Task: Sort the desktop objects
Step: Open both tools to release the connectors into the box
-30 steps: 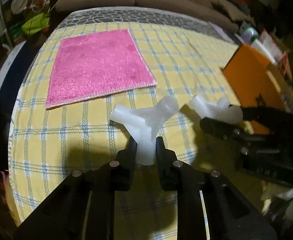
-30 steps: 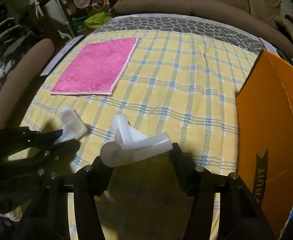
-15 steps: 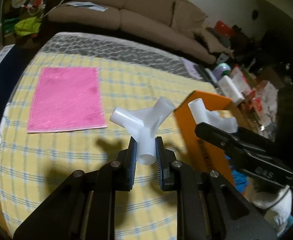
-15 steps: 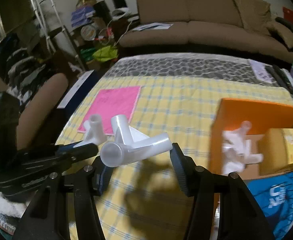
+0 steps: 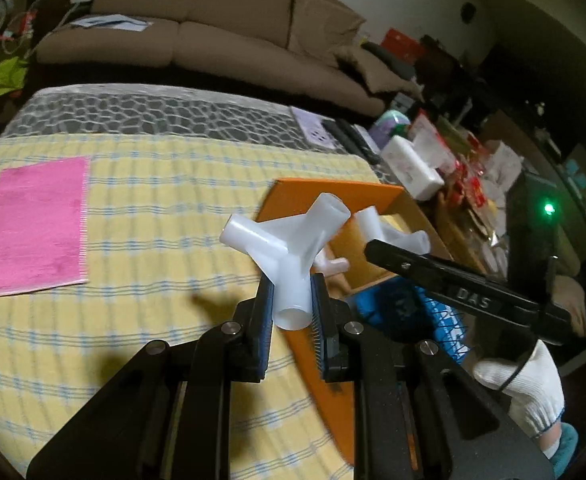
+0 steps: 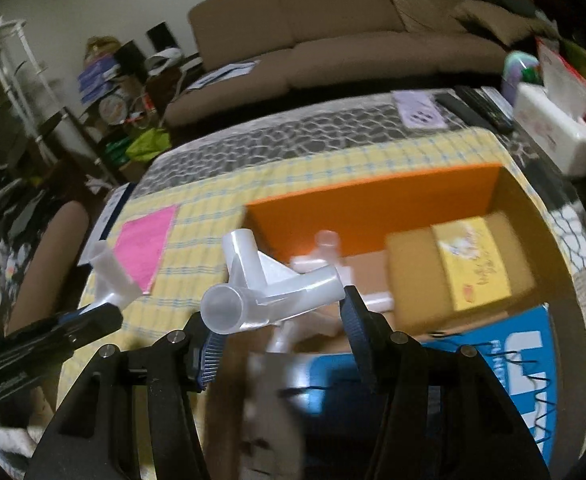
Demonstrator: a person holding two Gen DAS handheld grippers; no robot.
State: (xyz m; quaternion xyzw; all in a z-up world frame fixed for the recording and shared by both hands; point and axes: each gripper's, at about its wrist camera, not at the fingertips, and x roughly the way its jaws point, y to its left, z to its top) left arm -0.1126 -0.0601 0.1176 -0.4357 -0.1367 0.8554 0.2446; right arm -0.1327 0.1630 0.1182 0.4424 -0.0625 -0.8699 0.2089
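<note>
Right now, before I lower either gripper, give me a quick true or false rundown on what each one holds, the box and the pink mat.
1. The left gripper is shut on a white pipe connector. True.
2. The right gripper is empty. False: it holds its own white connector across the fingers.
3. The orange box already has white connectors in it. True.
4. The pink mat lies inside the box. False: it lies flat on the yellow checked cloth, apart from the box.
5. The box flaps are closed. False: the box is open on top.
</note>
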